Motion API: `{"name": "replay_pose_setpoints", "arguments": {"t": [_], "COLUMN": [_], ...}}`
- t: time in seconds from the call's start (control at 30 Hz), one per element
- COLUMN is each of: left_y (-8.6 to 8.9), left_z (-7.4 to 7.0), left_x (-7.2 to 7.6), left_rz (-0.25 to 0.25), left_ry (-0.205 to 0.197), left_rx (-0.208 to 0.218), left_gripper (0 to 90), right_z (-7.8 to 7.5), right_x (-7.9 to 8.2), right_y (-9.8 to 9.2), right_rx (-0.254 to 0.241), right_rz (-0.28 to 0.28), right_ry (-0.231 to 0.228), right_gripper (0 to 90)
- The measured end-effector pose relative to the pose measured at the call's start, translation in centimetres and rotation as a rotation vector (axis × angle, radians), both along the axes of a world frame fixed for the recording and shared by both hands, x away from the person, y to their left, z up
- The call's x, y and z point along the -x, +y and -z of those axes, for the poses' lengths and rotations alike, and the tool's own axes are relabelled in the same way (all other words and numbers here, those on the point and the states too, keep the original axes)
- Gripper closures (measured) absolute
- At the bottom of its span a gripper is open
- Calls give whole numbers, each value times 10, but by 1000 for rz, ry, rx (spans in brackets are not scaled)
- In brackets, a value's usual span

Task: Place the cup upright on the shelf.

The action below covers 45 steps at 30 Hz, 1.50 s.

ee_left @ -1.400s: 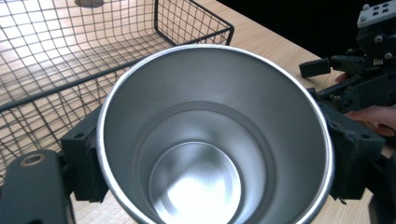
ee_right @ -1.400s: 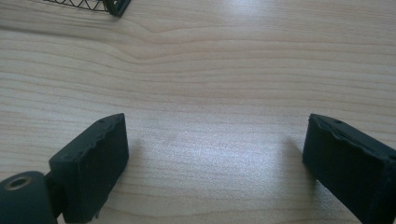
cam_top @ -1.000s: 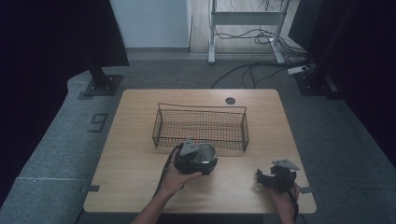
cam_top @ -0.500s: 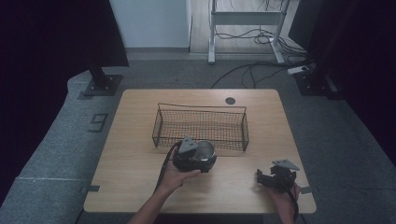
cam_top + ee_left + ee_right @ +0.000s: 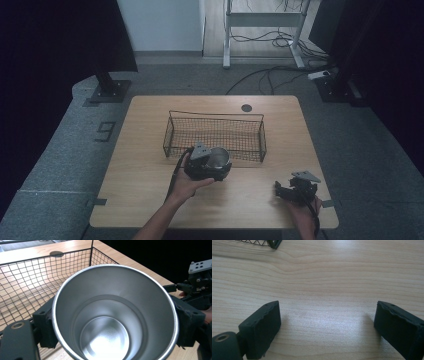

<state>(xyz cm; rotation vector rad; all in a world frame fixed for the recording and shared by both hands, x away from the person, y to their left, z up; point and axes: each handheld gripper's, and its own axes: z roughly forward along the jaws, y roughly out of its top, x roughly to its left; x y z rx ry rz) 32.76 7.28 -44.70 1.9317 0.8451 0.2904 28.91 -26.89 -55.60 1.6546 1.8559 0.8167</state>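
Steel cup (image 5: pixel 115 312): I see a bare metal cup, mouth toward my left gripper's camera, empty inside, with a stepped inner wall and a round bottom. In the high view the steel cup (image 5: pixel 218 157) sits just at the near long side of the wire basket, over the tabletop.

Left gripper (image 5: pixel 206 162): I have it clamped on the cup. Its black fingers (image 5: pixel 46 325) press against the outer wall on both sides, partly closed around the cup's width. My left hand (image 5: pixel 187 185) holds it from the near side, cable trailing down beside the wrist.

Wire basket (image 5: pixel 215 132): a black mesh basket, long and low, lying across the middle of the tabletop. In the left gripper view its mesh wall (image 5: pixel 32 277) stands right behind the cup. I cannot tell whether the cup touches the wire.

Right gripper (image 5: pixel 296 187): well apart from the cup, near the tabletop's near right corner, held in my right hand (image 5: pixel 305 212). Its fingers (image 5: pixel 260 328) stand wide apart with bare wood between them, gripping nothing.

Tabletop (image 5: pixel 145 165): light wood grain, with a round dark grommet (image 5: pixel 246 107) near the far edge behind the basket.
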Motion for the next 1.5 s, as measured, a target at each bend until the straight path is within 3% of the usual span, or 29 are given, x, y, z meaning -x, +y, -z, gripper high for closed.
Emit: {"name": "replay_pose_setpoints", "arguments": {"t": [0.77,1.5], "left_y": [3,11], "left_z": [-19,-26], "left_x": [-13,-27], "left_rz": [-4,-34], "left_ry": [-19,-15], "left_rx": [-5,-14], "left_gripper": [146,146], "right_z": [0,0], "right_x": [0,0], "right_y": [0,0], "right_rx": [0,0], "right_rz": [0,1], "right_ry": [-1,0], "right_gripper": [71,71]}}
